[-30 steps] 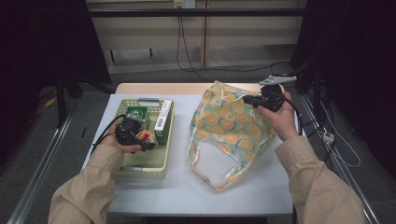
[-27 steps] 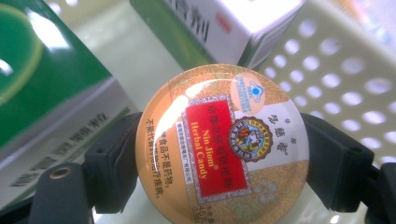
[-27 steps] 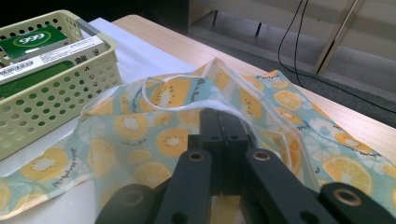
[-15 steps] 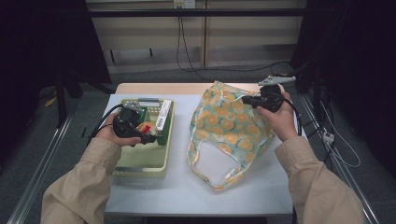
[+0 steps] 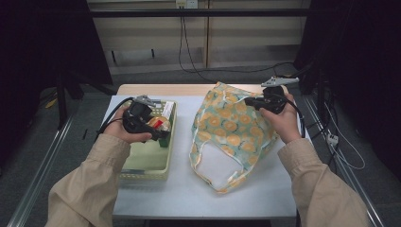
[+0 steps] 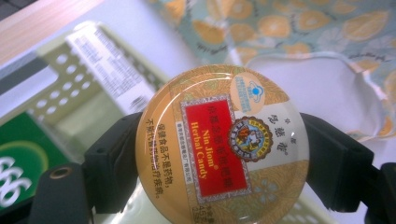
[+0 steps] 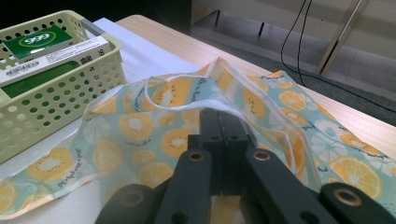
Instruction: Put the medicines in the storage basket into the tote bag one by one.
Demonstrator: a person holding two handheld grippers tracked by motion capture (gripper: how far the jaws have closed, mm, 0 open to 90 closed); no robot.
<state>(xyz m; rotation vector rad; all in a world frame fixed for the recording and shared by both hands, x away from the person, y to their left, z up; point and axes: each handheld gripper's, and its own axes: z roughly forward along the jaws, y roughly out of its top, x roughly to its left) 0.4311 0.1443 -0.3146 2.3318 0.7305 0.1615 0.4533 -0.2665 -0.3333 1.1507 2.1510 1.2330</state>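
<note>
We hold a round candy tin point(image 6: 222, 147) clamped across its rim between the jaws of the left hand-held gripper point(image 5: 158, 131), lifted clear above the pale green basket point(image 5: 146, 166) that sits along the left edge of the counter point(image 5: 189, 189). In the left gripper view the tin's lid faces the camera, with a red label reading Herbal Candy, and the jaws press on it from both sides.

With the right hand-held gripper point(image 5: 250, 101) we pinch the rim of the fruit-print bag point(image 5: 227, 130), which lies on the right half of the counter with its mouth toward the far edge and its handles toward the near edge. In the right gripper view the jaws stand closed on a fold of the fabric, raising it so the mouth gapes a little.

As we judge it, the pick is done and the bag is held open, but the tin is not yet over the bag, so the carry across and the drop into the mouth are left. A green box point(image 7: 39, 39) and a white-labelled packet point(image 7: 51, 58) lie in the basket, so more items probably wait to be packed afterwards.
</note>
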